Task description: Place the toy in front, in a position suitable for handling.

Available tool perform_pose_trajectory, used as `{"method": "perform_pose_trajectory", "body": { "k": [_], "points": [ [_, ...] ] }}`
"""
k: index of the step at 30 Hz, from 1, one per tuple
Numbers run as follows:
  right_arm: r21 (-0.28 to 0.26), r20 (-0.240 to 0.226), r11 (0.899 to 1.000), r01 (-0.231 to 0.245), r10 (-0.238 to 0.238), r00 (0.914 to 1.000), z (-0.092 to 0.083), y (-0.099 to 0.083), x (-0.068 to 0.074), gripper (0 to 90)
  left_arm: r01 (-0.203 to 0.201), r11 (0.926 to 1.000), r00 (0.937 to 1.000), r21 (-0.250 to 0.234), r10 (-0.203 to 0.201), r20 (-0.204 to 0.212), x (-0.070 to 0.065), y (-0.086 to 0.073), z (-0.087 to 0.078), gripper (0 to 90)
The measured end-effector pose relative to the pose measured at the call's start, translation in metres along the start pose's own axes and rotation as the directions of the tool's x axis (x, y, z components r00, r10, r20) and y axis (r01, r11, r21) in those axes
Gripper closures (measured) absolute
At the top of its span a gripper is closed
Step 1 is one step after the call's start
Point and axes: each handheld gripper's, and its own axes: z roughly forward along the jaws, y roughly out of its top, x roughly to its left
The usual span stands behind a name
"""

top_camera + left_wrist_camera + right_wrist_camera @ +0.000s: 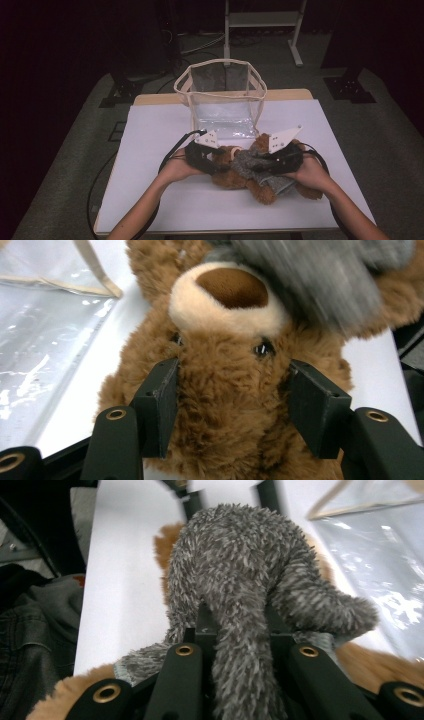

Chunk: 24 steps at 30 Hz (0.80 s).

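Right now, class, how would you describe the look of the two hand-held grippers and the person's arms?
Each hand-held gripper, left and right, has a black body, a thin black trailing cable and a pale grey three-cornered plate on top. The blocky matt black jaws show brass-coloured rivets. The forearms are bare, without sleeves.

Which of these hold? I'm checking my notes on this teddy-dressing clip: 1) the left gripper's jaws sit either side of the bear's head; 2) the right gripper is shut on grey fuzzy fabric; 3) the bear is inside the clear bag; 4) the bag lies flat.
1. True: the left gripper has its jaws either side of the brown plush teddy bear's head.
2. True: the right gripper is shut on the grey fuzzy garment.
3. False: the bear lies on the white table, in front of the clear plastic bag with beige trim.
4. False: the bag stands upright, open-topped.
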Motion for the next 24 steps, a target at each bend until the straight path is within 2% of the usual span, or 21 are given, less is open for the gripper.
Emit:
{"method": "perform_pose_trajectory", "body": {
  "k": [3, 5, 8, 11, 16, 19, 20, 22, 24],
  "points": [
    [-0.018, 0.045, 0.999, -0.029, 0.030, 0.9985, -0.018, -0.004, -0.007, 74.9, -0.014, 0.9999, 0.9999, 0.004, 0.014, 0.006, -0.006, -0.004, -0.002, 40.6],
    [-0.030, 0.082, 0.998, -0.046, 0.048, 0.9955, -0.031, -0.008, -0.014, 74.8, -0.022, 0.9997, 0.9997, 0.007, 0.022, 0.009, -0.010, -0.006, -0.003, 40.6],
    [-0.031, 0.112, 0.995, -0.093, 0.095, 0.9891, -0.042, -0.016, -0.025, 74.8, -0.031, 0.9994, 0.9995, 0.012, 0.031, 0.010, -0.014, -0.005, -0.006, 39.7],
    [-0.041, 0.089, 0.990, -0.133, 0.137, 0.9866, -0.042, -0.025, -0.029, 74.8, -0.037, 0.9993, 0.9992, 0.003, 0.037, 0.014, -0.014, 0.001, -0.011, 37.5],
    [-0.054, 0.048, 0.991, -0.126, 0.129, 0.9906, -0.034, -0.029, -0.015, 74.8, -0.057, 0.9982, 0.9981, -0.016, 0.058, 0.024, -0.014, 0.014, -0.013, 33.1],
    [-0.063, 0.021, 0.991, -0.120, 0.121, 0.9924, -0.036, -0.031, -0.007, 74.8, -0.066, 0.9977, 0.9966, -0.013, 0.067, 0.048, -0.016, 0.016, -0.009, 33.2],
    [-0.071, 0.012, 0.990, -0.120, 0.121, 0.9926, -0.038, -0.031, -0.007, 74.8, -0.073, 0.9973, 0.9948, 0.008, 0.072, 0.072, -0.019, 0.016, -0.003, 33.9],
    [-0.078, 0.012, 0.989, -0.128, 0.130, 0.9915, -0.042, -0.032, -0.009, 74.8, -0.091, 0.9955, 0.9937, 0.026, 0.089, 0.068, -0.023, 0.013, 0.002, 33.5],
    [-0.081, 0.038, 0.988, -0.130, 0.134, 0.9903, -0.047, -0.030, -0.015, 74.7, -0.091, 0.9956, 0.9929, 0.021, 0.089, 0.079, -0.025, 0.011, 0.003, 33.8]
  ]
}}
